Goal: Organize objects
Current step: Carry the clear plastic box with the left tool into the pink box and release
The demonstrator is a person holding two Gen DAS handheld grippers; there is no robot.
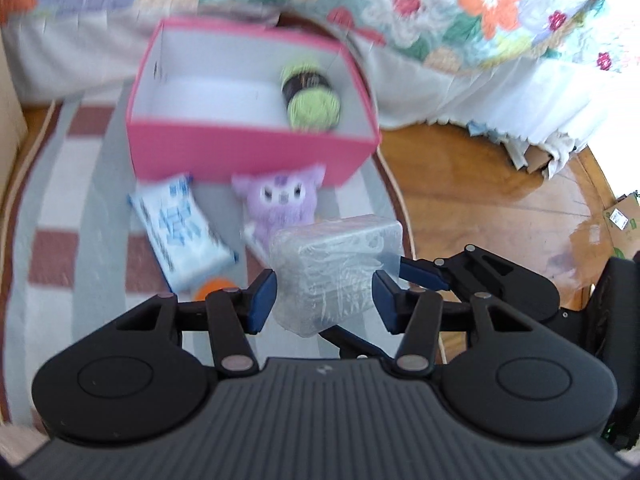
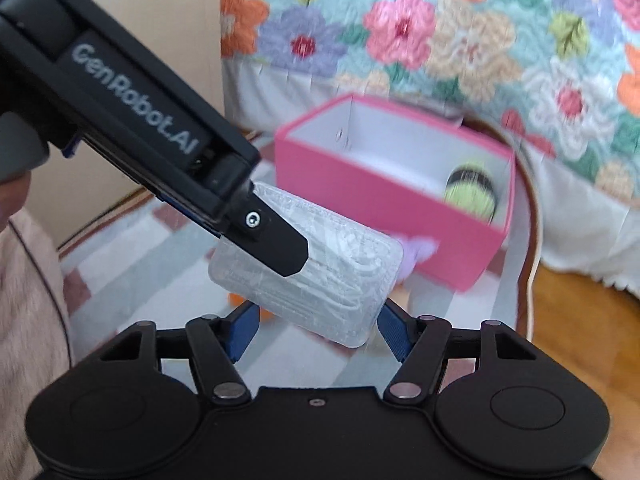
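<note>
Left wrist view: a striped rug [image 1: 80, 200] in grey, white and brick red lies on a glossy wood floor [image 1: 480, 200]; a bed with a floral quilt [image 1: 460, 12] fills the 12 o'clock edge. On the rug an open pink box [image 1: 248, 152] holds a green-and-black yarn ball [image 1: 310, 96] in its 3 o'clock corner. Just beside the box at 6 o'clock lie a blue-and-white packet [image 1: 180, 228], its print too blurred to read, and a purple plush [image 1: 280, 204]. The left gripper [image 1: 324, 300] pinches a clear plastic case [image 1: 332, 264] above the rug; the right gripper [image 1: 400, 272] nips the same case from 3 o'clock. Bare floor lies open at 3 o'clock.

Right wrist view: the right gripper [image 2: 316, 332] has its jaws on the case [image 2: 320, 288] ends, pinching it. The left gripper [image 2: 292, 256], marked "GenRobot.AI", comes in from 10 o'clock. The box [image 2: 380, 216] sits at 2 o'clock, a beige wall [image 2: 168, 40] at 11 o'clock
</note>
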